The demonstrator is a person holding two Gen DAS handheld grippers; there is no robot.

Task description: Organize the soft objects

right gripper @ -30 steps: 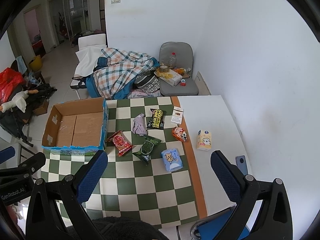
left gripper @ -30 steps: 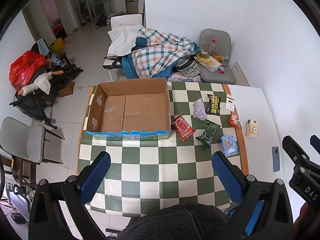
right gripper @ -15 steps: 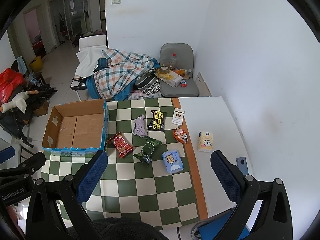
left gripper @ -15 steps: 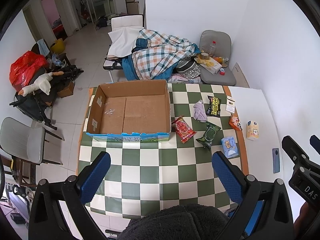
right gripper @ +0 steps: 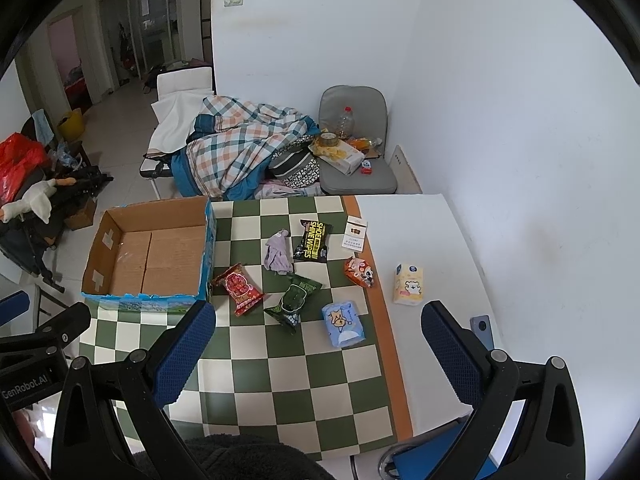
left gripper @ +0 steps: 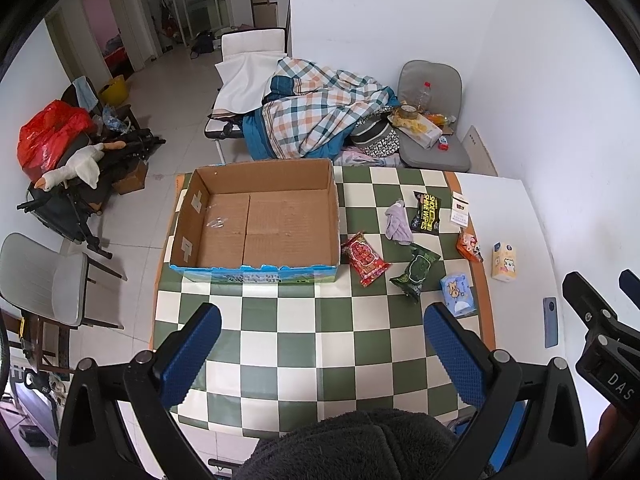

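Note:
An empty cardboard box (left gripper: 264,224) (right gripper: 148,256) stands on the left of the green-checked tablecloth (left gripper: 320,344). To its right lie a red snack packet (left gripper: 365,258) (right gripper: 239,289), a lilac cloth (left gripper: 398,224) (right gripper: 277,255), a black wipes packet (left gripper: 427,211) (right gripper: 313,241), a green packet (left gripper: 416,272) (right gripper: 294,303), a blue tissue pack (left gripper: 458,294) (right gripper: 344,323), an orange packet (left gripper: 469,246) (right gripper: 360,272) and a yellow tissue pack (left gripper: 505,266) (right gripper: 409,284). My left gripper (left gripper: 320,354) and right gripper (right gripper: 320,354) are open, empty, high above the table's near side.
A white card box (right gripper: 355,233) lies by the wipes. A blue phone (left gripper: 551,322) (right gripper: 480,327) lies on the white table (right gripper: 420,232) at right. Beyond the table are a chair with a plaid blanket (left gripper: 312,116) and a grey chair (left gripper: 432,140) with clutter.
Both cameras have drawn back and up slightly; the table items sit a little farther up the views. Nothing on the table has moved. Both grippers stay open.

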